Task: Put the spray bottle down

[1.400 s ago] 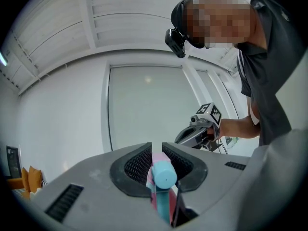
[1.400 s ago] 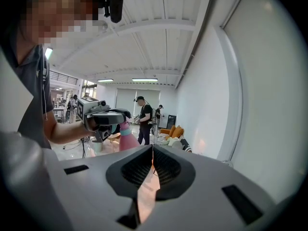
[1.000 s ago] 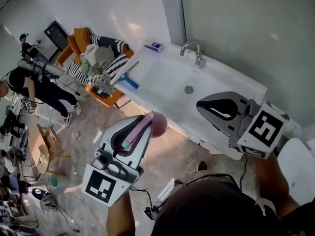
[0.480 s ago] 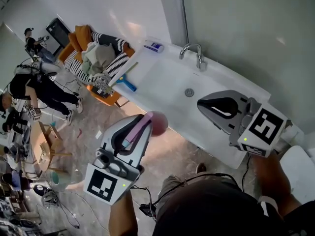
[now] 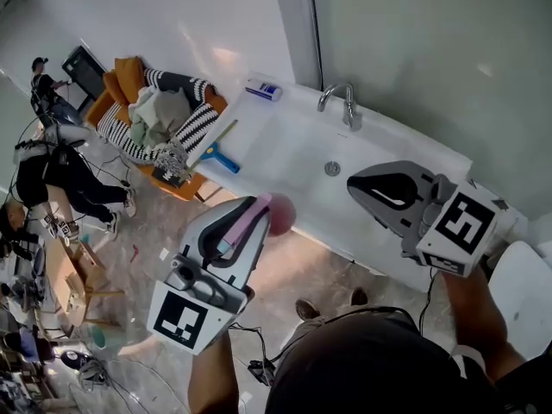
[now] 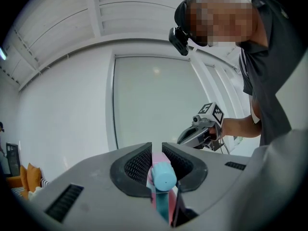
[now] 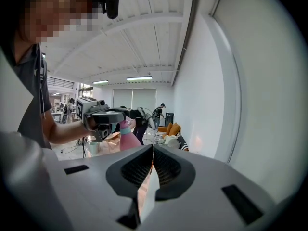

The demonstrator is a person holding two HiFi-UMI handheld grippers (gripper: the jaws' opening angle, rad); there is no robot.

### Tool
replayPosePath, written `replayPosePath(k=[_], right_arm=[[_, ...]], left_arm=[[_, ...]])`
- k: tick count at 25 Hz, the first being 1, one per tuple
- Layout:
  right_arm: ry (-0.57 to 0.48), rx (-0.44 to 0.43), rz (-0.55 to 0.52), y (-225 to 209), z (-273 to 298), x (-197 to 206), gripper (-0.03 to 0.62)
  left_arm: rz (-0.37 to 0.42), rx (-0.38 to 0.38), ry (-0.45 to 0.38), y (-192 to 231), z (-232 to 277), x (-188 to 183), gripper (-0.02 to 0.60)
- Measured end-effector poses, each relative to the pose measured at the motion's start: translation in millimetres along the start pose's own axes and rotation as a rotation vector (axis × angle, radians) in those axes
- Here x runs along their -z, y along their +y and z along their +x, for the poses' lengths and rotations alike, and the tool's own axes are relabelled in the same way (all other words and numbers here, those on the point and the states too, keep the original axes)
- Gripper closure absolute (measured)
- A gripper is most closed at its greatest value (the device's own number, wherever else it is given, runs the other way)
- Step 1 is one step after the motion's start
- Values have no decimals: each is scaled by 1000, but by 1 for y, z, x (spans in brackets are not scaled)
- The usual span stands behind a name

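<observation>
Bottle: pink spray bottle (image 5: 274, 214), clamped in the left gripper (image 5: 246, 224) and held in the air, touching nothing else.
Left grip: the jaws press on the bottle's neck from both sides, and the teal nozzle (image 6: 161, 175) sits back between them.
Axis: the bottle lies along the jaws, with its round pink body past the tips, pointing away from the person toward the tub (image 5: 293, 149).
Right gripper (image 5: 366, 188): jaws together with nothing between them, held well to the right of the bottle, above the tub's near edge.
Below: bare floor (image 5: 293, 270) is under the bottle, and the tub's near rim is just ahead of it.
Next move: this looks like a job for the left hand alone, since it already carries the bottle. To stand it on its base, the body would have to swing down from this slant.
Farther: a faucet (image 5: 343, 100) on the tub's far rim, a squeegee (image 5: 219, 147) at its left end, and an orange chair (image 5: 129, 84) beyond.
</observation>
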State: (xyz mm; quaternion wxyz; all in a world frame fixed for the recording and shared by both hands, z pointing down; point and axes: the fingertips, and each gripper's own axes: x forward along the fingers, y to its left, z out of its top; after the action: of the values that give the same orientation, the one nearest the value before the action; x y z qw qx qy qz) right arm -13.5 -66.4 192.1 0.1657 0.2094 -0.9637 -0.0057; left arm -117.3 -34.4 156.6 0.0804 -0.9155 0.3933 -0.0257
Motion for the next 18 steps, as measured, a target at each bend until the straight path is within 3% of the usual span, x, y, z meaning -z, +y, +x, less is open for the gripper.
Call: replayPosePath(k=[11,18], right_arm=[[14,36,-8,37,62,-25,585],[42,25,-8,30,84,-22,585]], left_arm=[[-6,43,-42,52,-49,3,515],[-35,50,-50,77,-43,18,515]])
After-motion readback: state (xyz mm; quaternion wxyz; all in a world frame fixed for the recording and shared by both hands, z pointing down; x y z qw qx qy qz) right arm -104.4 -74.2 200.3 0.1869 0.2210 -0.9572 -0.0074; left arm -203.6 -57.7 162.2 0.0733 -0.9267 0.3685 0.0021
